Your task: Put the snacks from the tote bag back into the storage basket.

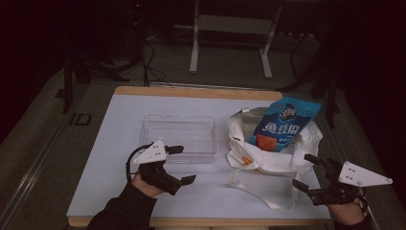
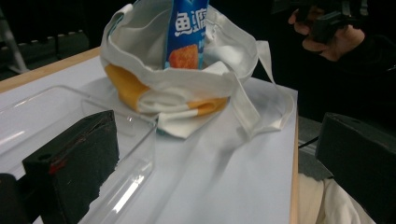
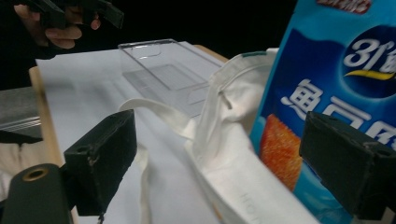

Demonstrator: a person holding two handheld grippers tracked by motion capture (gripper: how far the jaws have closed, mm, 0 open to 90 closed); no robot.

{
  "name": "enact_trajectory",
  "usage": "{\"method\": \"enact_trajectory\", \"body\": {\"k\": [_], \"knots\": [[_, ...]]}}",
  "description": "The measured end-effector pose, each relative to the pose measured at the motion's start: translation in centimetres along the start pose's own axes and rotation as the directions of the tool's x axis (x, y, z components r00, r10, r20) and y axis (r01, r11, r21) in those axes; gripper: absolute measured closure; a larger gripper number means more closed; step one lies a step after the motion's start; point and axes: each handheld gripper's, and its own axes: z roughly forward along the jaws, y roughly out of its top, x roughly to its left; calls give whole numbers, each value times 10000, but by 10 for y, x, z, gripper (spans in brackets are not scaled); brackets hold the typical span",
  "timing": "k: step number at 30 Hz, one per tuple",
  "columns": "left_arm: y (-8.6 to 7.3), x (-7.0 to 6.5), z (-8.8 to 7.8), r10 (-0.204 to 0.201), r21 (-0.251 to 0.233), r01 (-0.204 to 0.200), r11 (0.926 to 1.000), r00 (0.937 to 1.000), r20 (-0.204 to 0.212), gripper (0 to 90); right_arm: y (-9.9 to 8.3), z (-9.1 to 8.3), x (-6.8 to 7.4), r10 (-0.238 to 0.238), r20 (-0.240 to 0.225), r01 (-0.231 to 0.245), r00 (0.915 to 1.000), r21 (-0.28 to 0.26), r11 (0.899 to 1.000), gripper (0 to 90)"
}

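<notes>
My right gripper point(image 1: 308, 174), fingers wide and empty, sits nearest the snack bag point(image 1: 283, 122) standing upright in the tote point(image 1: 253, 155); left gripper point(image 1: 182, 164) open too.

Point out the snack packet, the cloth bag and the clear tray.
snack packet point(image 1: 283, 123): high view, blue front panel.
cloth bag point(image 1: 280, 160): high view, white front wall.
clear tray point(image 1: 179, 156): high view, near rim.

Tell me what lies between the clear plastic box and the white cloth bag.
Nothing: in the high view, a bare strip of white table separates the box from the bag.
</notes>
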Motion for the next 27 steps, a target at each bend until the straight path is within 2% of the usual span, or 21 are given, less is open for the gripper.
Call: {"method": "enact_trajectory", "body": {"k": [7,16,18,27], "knots": [[20,4,28,357,9,-357,9994,9992,206,0,5,-1,-11,48,96,-47,9999,-68,10000,127],[41,8,67,566,-87,-561,9984,9961,679,0,10,-1,-27,111,278,-108,9996,-92,9999,132],[47,9,76,698,-55,-696,9976,9956,630,0,11,-1,-31,156,294,-152,9994,-145,9998,132],[71,13,109,1047,127,-1060,9943,9912,806,0,13,1,-48,16,558,-27,9984,201,9998,142]]}}
